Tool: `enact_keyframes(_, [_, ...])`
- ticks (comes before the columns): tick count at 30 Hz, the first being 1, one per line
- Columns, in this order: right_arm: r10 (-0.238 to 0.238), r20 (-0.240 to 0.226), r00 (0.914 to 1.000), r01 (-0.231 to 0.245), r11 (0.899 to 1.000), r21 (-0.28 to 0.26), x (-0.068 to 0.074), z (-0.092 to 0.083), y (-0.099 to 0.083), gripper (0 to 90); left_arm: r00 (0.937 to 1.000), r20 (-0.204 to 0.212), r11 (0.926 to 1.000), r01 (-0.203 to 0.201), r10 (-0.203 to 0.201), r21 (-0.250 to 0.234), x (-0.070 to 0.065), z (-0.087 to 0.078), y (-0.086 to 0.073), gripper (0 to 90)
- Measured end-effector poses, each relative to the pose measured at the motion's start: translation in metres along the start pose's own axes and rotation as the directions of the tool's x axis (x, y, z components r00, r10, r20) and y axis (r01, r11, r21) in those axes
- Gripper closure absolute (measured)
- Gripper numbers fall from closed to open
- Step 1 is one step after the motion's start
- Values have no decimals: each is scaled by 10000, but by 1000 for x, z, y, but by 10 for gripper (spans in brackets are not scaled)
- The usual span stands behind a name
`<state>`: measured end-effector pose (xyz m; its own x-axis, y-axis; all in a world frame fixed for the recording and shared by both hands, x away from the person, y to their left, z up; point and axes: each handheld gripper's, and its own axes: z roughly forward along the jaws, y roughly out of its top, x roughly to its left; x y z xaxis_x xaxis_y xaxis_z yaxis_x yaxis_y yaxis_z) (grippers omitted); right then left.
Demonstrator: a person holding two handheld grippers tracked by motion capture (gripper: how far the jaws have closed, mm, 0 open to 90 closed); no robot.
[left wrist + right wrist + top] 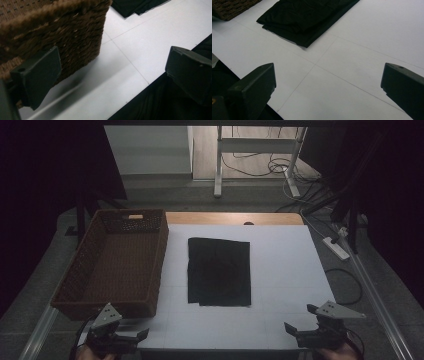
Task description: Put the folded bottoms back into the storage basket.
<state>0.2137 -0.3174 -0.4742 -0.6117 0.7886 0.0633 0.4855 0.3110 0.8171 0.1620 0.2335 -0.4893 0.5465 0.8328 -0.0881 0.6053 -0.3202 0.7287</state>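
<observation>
Both the left gripper (131, 338) and the right gripper (299, 321) wait at the near table edge, jaws spread wide and empty, the folded black cloth (219, 271) lying mid-table ahead, long axis running away from them, beside the wicker basket (80, 277).

Plain black folded cloth (219, 271), brown woven wicker basket (115, 265), white table (285, 270) crossed by faint thin grid lines, black gripper jaws
</observation>
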Motion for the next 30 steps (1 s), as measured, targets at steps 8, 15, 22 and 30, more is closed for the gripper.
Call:
enact_keyframes(8, [-1,9,10000,1,10000,7,0,0,0,7,9999,134,10000,-96,96,27,-5,3,4,0])
enact_keyframes(15, [-7,5,10000,7,10000,11,0,0,0,7,9986,524,10000,-68,68,-6,-11,9,9,0])
enact_keyframes(22, [-21,5,10000,21,10000,12,0,0,0,7,9970,737,9997,-233,229,44,-16,16,13,0])
enact_keyframes(30, [-36,-4,10000,36,10000,26,0,0,0,7,9932,1051,9985,-514,492,182,-25,24,18,0])
